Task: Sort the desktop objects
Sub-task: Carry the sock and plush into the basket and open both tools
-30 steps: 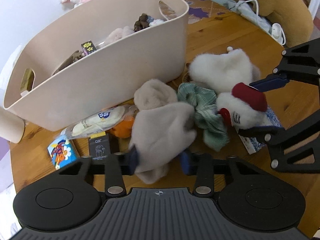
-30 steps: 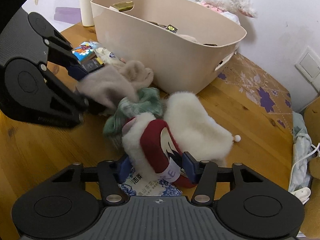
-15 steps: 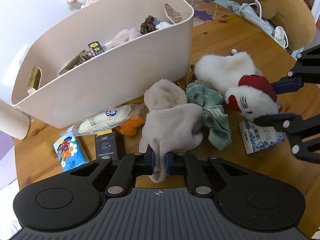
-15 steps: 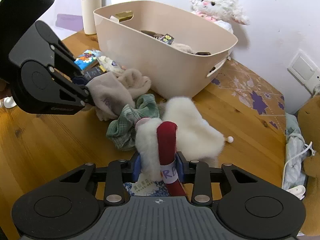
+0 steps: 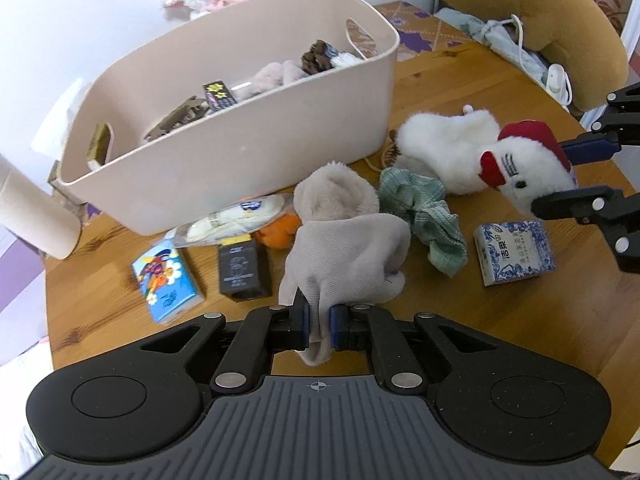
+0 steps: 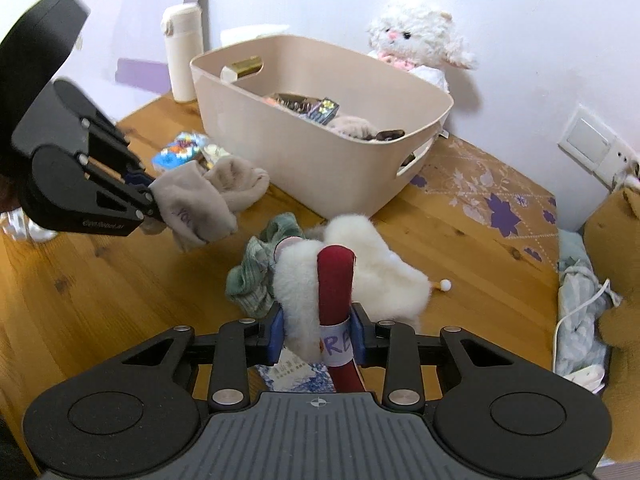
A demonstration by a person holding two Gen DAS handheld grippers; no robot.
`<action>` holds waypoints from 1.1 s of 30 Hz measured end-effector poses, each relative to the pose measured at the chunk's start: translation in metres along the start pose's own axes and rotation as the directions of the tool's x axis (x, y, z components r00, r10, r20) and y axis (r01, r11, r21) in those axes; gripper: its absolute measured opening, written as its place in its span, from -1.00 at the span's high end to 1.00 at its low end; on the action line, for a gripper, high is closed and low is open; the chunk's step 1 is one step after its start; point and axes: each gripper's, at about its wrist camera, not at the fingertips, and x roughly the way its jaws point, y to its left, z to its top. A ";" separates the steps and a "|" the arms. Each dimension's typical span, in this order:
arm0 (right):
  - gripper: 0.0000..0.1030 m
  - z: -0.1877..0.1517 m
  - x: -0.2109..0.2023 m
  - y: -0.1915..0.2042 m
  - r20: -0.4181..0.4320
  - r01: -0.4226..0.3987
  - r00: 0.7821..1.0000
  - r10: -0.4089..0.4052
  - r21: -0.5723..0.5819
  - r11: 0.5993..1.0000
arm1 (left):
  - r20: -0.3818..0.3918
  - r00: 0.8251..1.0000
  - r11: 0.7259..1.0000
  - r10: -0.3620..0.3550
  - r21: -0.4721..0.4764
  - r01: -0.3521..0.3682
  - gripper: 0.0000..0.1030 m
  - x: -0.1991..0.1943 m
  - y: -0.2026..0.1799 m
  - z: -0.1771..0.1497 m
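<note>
The left tool point(image 5: 319, 326) is pinched tight on the cuff of a beige sock point(image 5: 348, 256), which hangs limp in front of the beige storage bin point(image 5: 240, 160). Its toe end trails toward the bin's near wall. The right tool point(image 6: 317, 338) is clamped on a white plush slipper point(image 6: 348, 276) across its red lining and paper label, to the right of the bin's near wall.

Both pieces look light and soft — they should sag and swing rather than slip, so a grip on a folded edge or thick cuff seems safest, and the dangling ends may snag the bin rim on the way over.

In front of the bin on the bench point(image 5: 460, 320) I count one green scrunchie point(image 5: 428, 220), one blue-and-white tissue pack point(image 5: 514, 252), one black box point(image 5: 242, 270), one cartoon-printed blue packet point(image 5: 166, 280), one clear-wrapped packet point(image 5: 236, 220) and one orange thing point(image 5: 280, 232) partly hidden. These firmer packs should want a squeeze across their short sides. One white lamb toy point(image 6: 416, 40) sits behind the bin — one white flask point(image 6: 182, 52) stands at its left end.
</note>
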 end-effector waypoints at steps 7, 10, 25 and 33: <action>0.38 0.012 -0.018 -0.009 0.058 -0.013 0.998 0.012 0.020 1.000 | 0.029 0.999 0.999 0.021 -0.038 -0.020 0.84 -0.022 0.017 -0.003; 0.38 0.018 -0.021 -0.013 0.070 -0.008 0.998 0.006 0.026 1.000 | 0.030 0.999 0.998 0.032 -0.062 -0.030 0.84 -0.030 0.025 -0.005; 0.38 0.074 -0.043 -0.016 0.193 0.004 0.981 0.002 -0.031 1.000 | 0.104 0.991 0.992 0.083 -0.100 -0.073 0.84 -0.066 0.063 0.011; 0.38 0.113 -0.048 -0.022 0.267 0.034 0.963 -0.025 -0.029 0.999 | 0.180 0.977 0.991 0.116 -0.084 -0.102 0.84 -0.082 0.085 0.039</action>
